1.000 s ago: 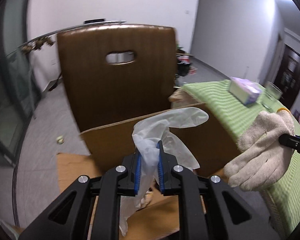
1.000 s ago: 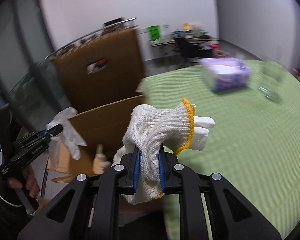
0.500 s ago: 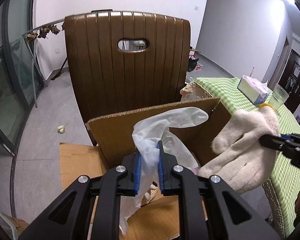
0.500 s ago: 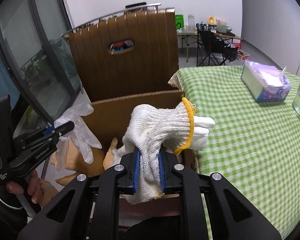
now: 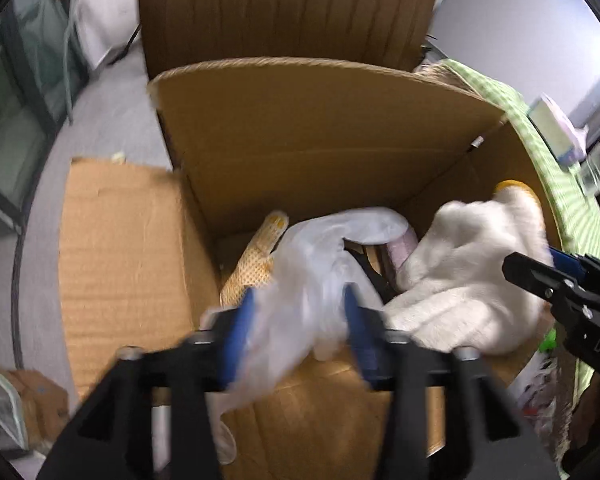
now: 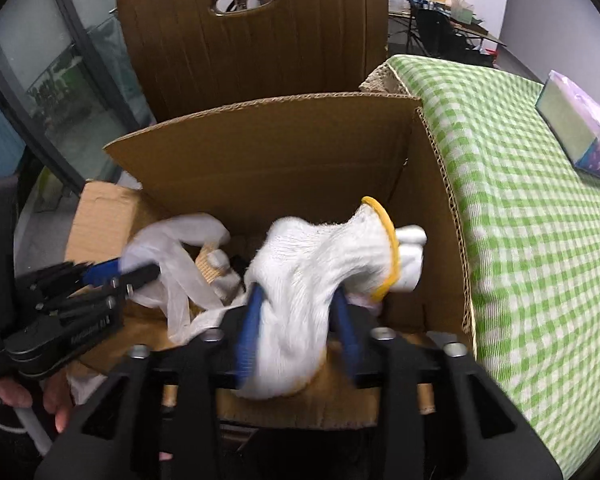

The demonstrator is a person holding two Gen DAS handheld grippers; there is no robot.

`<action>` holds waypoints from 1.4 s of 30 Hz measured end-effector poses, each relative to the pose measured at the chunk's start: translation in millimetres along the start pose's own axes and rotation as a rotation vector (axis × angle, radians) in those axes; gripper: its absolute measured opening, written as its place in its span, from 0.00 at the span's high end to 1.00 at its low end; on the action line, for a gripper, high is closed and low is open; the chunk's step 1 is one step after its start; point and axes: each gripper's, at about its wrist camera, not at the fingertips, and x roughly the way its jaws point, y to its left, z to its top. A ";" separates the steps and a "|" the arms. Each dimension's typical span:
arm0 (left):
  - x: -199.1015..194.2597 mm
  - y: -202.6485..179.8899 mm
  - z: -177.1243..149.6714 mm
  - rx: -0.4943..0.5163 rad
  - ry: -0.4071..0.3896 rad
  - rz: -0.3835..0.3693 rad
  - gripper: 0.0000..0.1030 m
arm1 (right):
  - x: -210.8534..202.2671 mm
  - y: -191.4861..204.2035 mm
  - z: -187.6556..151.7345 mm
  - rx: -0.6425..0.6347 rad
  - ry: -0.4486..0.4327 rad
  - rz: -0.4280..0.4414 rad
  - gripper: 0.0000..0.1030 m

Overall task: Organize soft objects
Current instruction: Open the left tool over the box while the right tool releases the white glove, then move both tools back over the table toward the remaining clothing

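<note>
A: Since both gloves hang over the cardboard box (image 6: 260, 152), why are the tongs spreading?

B: To drop them in: left gripper (image 5: 298, 336) frees the plastic glove (image 5: 312, 264); at three o'clock, right gripper (image 6: 296, 332) frees the knit glove (image 6: 312, 272).

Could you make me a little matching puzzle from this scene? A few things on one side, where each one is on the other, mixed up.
Things:
1. clear plastic glove
2. white knit glove
3. tissue box
4. brown chair

Places:
A. on the green checked tablecloth
B. behind the cardboard box
C. between the fingers of the left gripper, over the box
D. between the fingers of the right gripper, over the box

Pairs: 1-C, 2-D, 3-A, 4-B
</note>
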 end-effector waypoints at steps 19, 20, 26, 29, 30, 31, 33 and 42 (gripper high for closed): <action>-40.9 -9.7 3.8 0.038 -0.192 0.031 0.43 | -39.1 -4.7 -2.8 0.025 -0.127 -0.005 0.50; -48.1 -12.5 3.8 0.047 -0.224 0.031 0.43 | -47.0 -5.1 -4.2 0.028 -0.154 -0.010 0.48; -87.2 -28.2 1.5 0.066 -0.402 0.014 0.38 | -95.6 -5.7 -12.0 0.016 -0.329 -0.038 0.41; -106.8 -36.7 -3.3 0.086 -0.500 0.000 0.34 | -119.8 -5.9 -19.2 0.016 -0.446 -0.084 0.30; -112.0 -39.1 -4.8 0.099 -0.531 -0.002 0.32 | -127.0 -5.9 -22.4 0.015 -0.490 -0.096 0.29; -119.4 -42.8 -7.3 0.119 -0.574 0.001 0.30 | -133.8 -6.5 -25.4 0.014 -0.530 -0.103 0.27; -133.0 -47.6 -13.2 0.142 -0.657 0.008 0.23 | -147.0 -6.7 -34.3 0.012 -0.620 -0.135 0.20; -167.3 -68.7 -33.3 0.224 -0.854 -0.008 0.07 | -163.8 -14.2 -49.7 0.045 -0.706 -0.213 0.13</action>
